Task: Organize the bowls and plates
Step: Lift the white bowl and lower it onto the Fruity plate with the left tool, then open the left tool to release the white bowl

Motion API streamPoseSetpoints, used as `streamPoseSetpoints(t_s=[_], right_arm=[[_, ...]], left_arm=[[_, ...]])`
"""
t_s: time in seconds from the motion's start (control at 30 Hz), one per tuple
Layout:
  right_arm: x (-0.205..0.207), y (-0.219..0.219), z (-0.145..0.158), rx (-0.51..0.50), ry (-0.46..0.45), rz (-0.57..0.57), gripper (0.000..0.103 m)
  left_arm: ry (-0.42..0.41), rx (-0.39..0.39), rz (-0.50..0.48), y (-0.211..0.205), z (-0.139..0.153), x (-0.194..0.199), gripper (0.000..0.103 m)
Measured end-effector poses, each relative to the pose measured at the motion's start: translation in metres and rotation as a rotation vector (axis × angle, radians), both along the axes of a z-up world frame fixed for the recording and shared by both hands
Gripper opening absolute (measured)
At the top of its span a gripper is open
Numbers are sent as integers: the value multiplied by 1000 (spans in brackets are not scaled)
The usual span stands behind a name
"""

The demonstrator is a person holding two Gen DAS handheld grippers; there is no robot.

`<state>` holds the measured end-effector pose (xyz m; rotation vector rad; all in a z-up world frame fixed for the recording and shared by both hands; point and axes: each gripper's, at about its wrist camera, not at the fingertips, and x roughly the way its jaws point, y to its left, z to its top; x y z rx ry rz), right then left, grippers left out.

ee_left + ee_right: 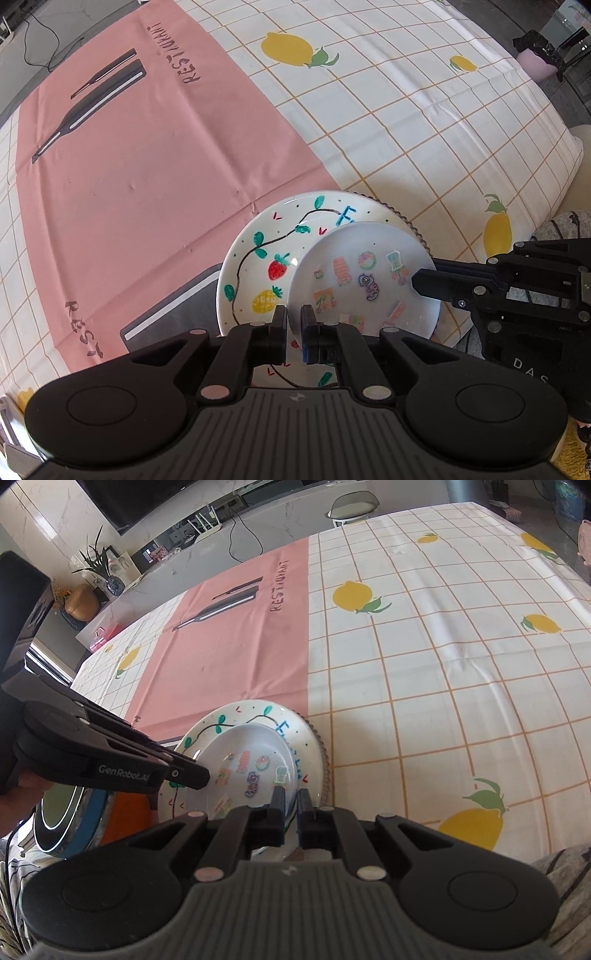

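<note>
A small white plate with stickers (364,280) (247,764) rests slightly tilted on a larger white plate painted with a strawberry and vines (258,258) (255,710). Under both lies a plate with a beaded rim (406,221) (322,753). My left gripper (294,325) points down and is shut on the small plate's near rim. My right gripper (290,805) is shut on the opposite rim. In each wrist view the other gripper shows from the side, right gripper (421,282) and left gripper (201,775), with its tip over the small plate.
The stack sits at the near edge of a pink placemat (147,166) (240,657) on a lemon-print checked tablecloth (424,129) (443,664). A dark round dish with a blue rim (66,812) lies at the left. A hand (22,786) holds the left gripper.
</note>
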<state>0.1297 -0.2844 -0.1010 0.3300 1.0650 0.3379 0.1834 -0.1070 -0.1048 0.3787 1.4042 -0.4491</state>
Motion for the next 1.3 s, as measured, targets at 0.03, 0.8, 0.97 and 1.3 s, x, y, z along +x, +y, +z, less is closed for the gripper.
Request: streamPoseSetpoints(t_s=[0.03,0.8,0.97,1.3], right_arm=[[0,1,0,-2,-3,1,6],[-15,4,54,102,-180,-130,50],[-19,46,68,99,-190,-39,56],[-19,124,62,42,-127,103,57]], left_arm=[[-16,12,-13,-2,0,-1,10],[-673,-250,339,115,126,-102,87],[-727,-325,414,155,124,-130,97],[-624,-256,547,193,76,-129,99]])
